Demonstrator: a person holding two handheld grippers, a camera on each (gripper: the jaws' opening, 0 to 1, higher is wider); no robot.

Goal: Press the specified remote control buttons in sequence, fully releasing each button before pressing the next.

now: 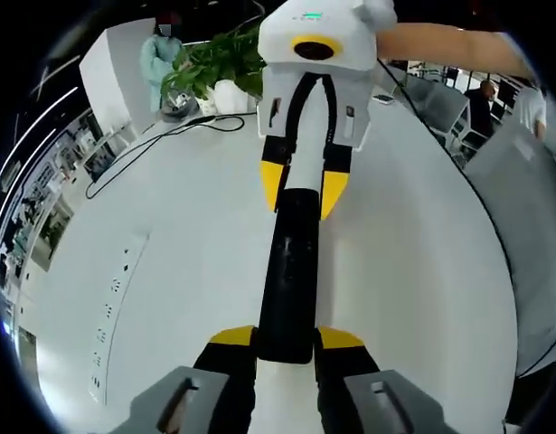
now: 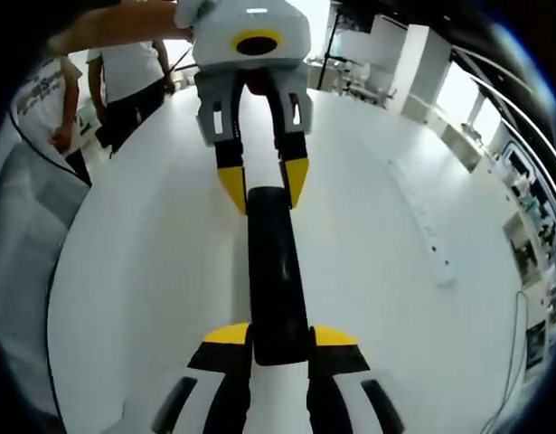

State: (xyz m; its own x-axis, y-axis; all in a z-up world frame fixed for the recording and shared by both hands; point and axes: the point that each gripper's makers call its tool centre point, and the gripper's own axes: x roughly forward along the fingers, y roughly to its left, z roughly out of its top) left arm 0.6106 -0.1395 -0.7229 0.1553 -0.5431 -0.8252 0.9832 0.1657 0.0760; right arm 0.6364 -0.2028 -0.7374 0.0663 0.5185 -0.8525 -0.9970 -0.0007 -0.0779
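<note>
A long black remote control (image 1: 288, 262) lies lengthwise over the white table (image 1: 169, 208), held at both ends. My left gripper (image 1: 287, 338) is shut on its near end, yellow tips pressed to either side. My right gripper (image 1: 303, 186) comes in from the top of the left gripper view and clasps the far end. In the right gripper view the same remote control (image 2: 273, 271) runs up from my right gripper (image 2: 280, 334) to the left gripper (image 2: 263, 183) opposite. The remote's buttons are not distinguishable; its surface looks plain black.
A potted green plant (image 1: 219, 63) stands at the table's far edge with a black cable (image 1: 142, 149) trailing from it. A socket strip (image 1: 110, 312) is set into the tabletop; the socket strip (image 2: 427, 231) sits at the right. People (image 2: 124, 72) stand beyond the table, beside a grey chair (image 1: 531, 226).
</note>
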